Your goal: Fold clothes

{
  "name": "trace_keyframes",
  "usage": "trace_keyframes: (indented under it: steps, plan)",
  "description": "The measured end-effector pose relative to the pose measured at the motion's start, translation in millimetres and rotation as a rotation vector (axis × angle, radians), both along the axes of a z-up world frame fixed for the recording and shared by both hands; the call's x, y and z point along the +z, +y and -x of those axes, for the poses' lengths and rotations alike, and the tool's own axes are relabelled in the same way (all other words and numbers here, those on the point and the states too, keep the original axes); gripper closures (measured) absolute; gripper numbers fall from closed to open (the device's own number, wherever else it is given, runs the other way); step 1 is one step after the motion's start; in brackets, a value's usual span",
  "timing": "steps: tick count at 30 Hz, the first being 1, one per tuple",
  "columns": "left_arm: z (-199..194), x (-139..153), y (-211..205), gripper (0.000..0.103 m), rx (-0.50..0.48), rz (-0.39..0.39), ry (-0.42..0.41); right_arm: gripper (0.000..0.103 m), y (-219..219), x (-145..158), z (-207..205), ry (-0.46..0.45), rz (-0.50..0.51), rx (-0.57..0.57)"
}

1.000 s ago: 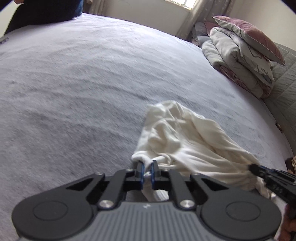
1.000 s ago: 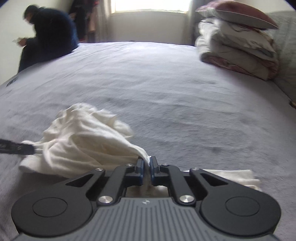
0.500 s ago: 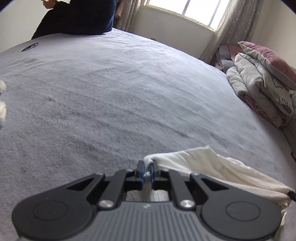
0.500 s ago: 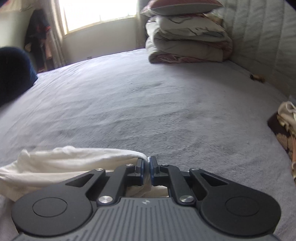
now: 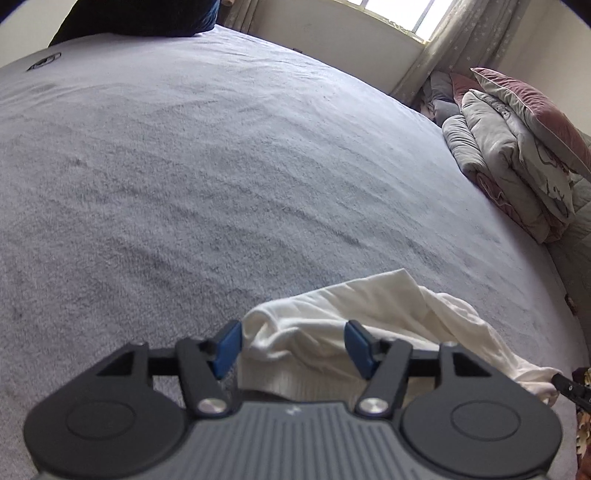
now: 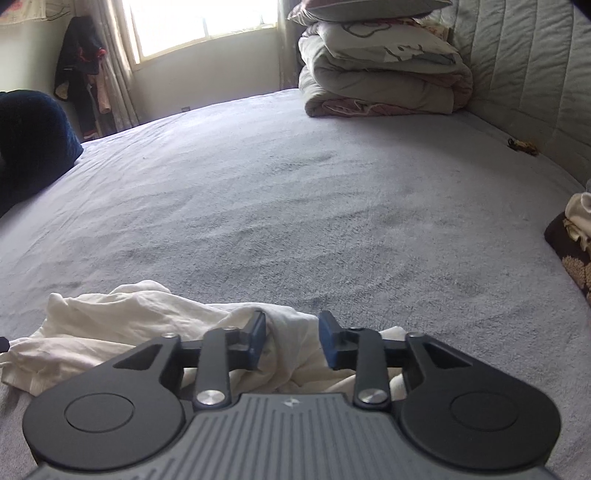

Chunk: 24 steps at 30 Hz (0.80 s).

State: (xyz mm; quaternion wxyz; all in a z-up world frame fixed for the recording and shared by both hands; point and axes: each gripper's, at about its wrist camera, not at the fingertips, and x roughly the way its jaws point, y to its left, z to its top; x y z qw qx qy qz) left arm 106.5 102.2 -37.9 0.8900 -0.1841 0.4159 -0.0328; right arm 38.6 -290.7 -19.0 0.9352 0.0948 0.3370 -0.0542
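Soft white crumpled cloth [image 5: 354, 314] on the fuzzy grey bed [image 5: 221, 166]
Left tongs [image 5: 292, 343] and right tongs [image 6: 292, 339] are both wide open, holding nothing; folded grey quilts [image 6: 380, 77] sit far behind.

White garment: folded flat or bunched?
Bunched. The garment lies crumpled in loose ridges on the bed, with no flat layers; both the left gripper and right gripper are open around it.

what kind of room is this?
Likely a bedroom: a wide grey bed, stacked duvets and pillows against a quilted headboard, a curtained window.
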Motion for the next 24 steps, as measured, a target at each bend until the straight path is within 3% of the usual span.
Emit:
trace_keyframes:
  steps: [9, 24]
  plan:
    - [-3.4, -10.5, 5.1, 0.040, 0.014, 0.050, 0.060, 0.065, 14.6, -5.2, -8.3, -0.001, -0.001, 0.051]
    - [-5.6, -17.4, -1.3, 0.042, 0.005, 0.049, 0.087, 0.060, 39.0, -1.0, -21.7, -0.042, 0.053, 0.184]
